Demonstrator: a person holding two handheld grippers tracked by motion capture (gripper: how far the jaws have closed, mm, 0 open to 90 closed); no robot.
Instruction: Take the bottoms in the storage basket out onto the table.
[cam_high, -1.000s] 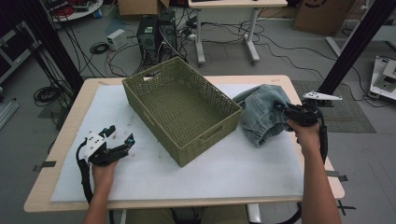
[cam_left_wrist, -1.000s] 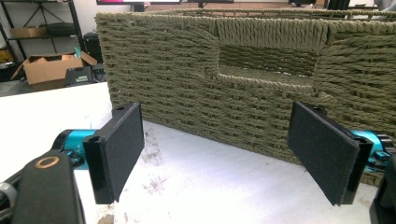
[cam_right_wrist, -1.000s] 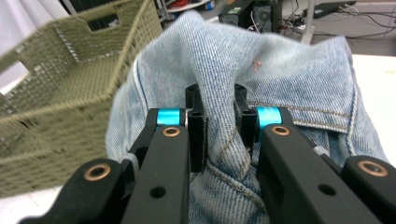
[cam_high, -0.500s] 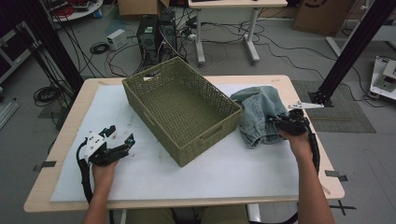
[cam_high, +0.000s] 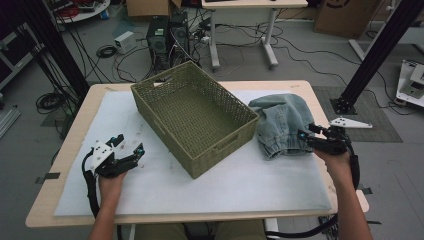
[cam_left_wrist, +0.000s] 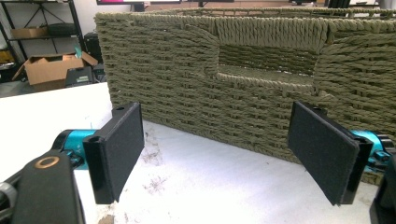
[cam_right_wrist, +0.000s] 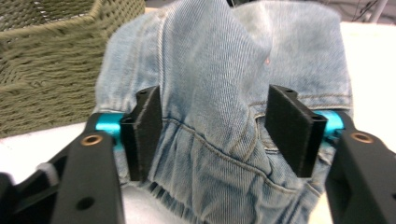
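Note:
A crumpled pair of light blue jeans (cam_high: 280, 122) lies on the white mat just right of the olive woven basket (cam_high: 220, 145). My right gripper (cam_high: 305, 137) sits at the jeans' right edge. Its jaws have just been opening, and in the right gripper view (cam_right_wrist: 219, 133) a raised fold of the jeans (cam_right_wrist: 224, 70) stands between the spread pads without being pinched. My left gripper (cam_high: 132, 150) rests open near the mat's left front. In the left gripper view (cam_left_wrist: 224, 154) it faces the basket's end wall (cam_left_wrist: 233, 84) and handle slot, with nothing between its fingers.
The basket stands diagonally across the middle of the mat (cam_high: 240, 185), and its corner (cam_right_wrist: 51, 60) is close to the jeans. The wooden table edge (cam_high: 320, 100) lies past the jeans. Cables, computers and desks are on the floor beyond.
The right gripper's jaws have spread apart and released the jeans, which now lie lower beside the basket. That hand shifted slightly toward the table's front. The left gripper stayed put.

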